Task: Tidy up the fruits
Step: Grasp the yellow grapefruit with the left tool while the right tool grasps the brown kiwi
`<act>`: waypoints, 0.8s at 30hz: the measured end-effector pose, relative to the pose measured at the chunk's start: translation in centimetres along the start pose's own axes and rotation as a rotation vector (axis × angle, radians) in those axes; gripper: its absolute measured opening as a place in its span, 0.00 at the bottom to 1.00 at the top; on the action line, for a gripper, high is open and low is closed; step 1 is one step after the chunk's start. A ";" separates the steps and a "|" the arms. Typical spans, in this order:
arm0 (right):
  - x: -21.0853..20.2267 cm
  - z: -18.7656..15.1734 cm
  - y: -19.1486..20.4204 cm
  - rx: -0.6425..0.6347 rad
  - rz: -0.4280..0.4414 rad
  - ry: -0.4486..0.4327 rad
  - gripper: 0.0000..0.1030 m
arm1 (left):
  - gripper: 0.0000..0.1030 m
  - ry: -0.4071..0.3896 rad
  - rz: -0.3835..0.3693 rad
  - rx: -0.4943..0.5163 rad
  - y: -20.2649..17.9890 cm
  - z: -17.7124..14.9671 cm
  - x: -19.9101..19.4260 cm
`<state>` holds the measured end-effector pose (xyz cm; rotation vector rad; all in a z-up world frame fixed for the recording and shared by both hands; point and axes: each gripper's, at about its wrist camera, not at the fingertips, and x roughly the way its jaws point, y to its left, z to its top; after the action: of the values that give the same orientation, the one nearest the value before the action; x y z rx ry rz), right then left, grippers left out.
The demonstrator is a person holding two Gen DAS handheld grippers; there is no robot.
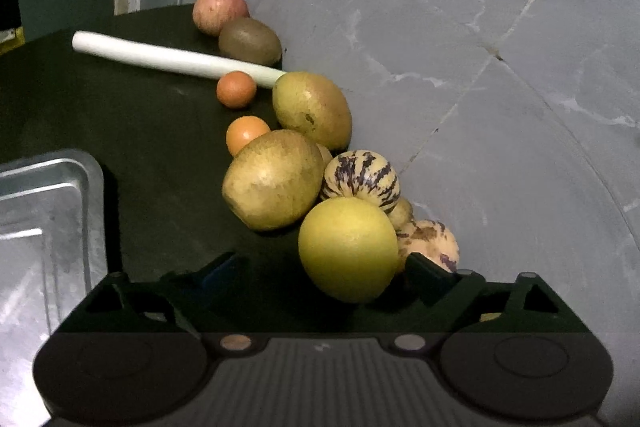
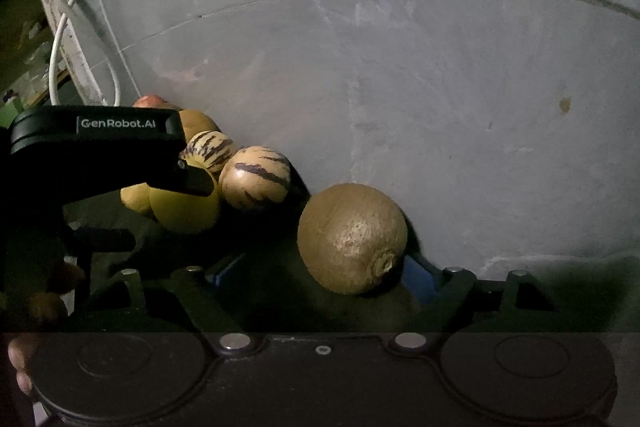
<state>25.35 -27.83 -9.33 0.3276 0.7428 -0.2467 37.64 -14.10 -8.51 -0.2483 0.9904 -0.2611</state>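
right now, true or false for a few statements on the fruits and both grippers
1. The left gripper is open around the yellow fruit. True.
2. The metal tray holds two oranges. False: the part of the tray in view holds nothing; both small oranges lie on the dark mat.
3. The kiwi sits between the right gripper's open fingers. True.
4. The apple is the fruit nearest the left gripper. False: it lies at the far end of the row.
5. A white stalk lies on the mat. True.
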 end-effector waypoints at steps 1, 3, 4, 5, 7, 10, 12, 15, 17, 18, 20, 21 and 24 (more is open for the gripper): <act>0.1 0.1 0.0 0.004 -0.001 -0.006 0.80 | 0.86 0.002 -0.004 -0.010 0.1 0.1 0.1; 0.4 0.3 -0.1 0.017 -0.002 -0.012 0.80 | 0.83 0.011 -0.017 -0.034 0.1 0.3 0.5; 0.5 0.4 -0.1 0.025 -0.002 -0.016 0.80 | 0.83 0.008 -0.018 -0.046 0.2 0.4 0.6; 0.6 0.5 -0.2 0.031 -0.002 -0.020 0.79 | 0.83 0.004 -0.019 -0.056 0.3 0.4 0.6; 0.7 0.6 -0.5 0.043 -0.004 -0.030 0.76 | 0.81 0.001 -0.031 -0.074 0.5 0.5 0.5; 0.9 0.7 -0.7 0.056 0.000 -0.039 0.74 | 0.73 -0.004 -0.055 -0.099 0.6 0.7 0.6; 1.0 0.7 -0.7 0.057 0.006 -0.041 0.70 | 0.68 -0.006 -0.070 -0.117 0.6 0.8 0.6; 1.0 0.7 -1.1 0.052 0.012 -0.041 0.59 | 0.61 -0.011 -0.097 -0.126 0.6 0.8 0.7; 1.0 0.8 -1.2 0.046 0.021 -0.040 0.59 | 0.61 -0.011 -0.106 -0.135 0.8 0.9 0.8; 0.9 0.8 -1.4 0.044 0.026 -0.039 0.58 | 0.61 -0.010 -0.111 -0.140 0.9 0.9 0.8; 0.6 0.6 -1.9 0.044 0.035 -0.039 0.58 | 0.60 -0.009 -0.123 -0.150 1.1 0.9 0.9; 0.6 0.6 -2.0 0.044 0.040 -0.038 0.58 | 0.60 -0.009 -0.125 -0.149 1.2 0.8 0.8; 0.4 0.7 -2.0 0.045 0.060 -0.028 0.57 | 0.59 -0.001 -0.120 -0.135 1.1 0.5 0.5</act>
<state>25.44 -30.01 -9.57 0.3878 0.6991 -0.2109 38.37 -13.22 -8.97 -0.4317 0.9949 -0.3036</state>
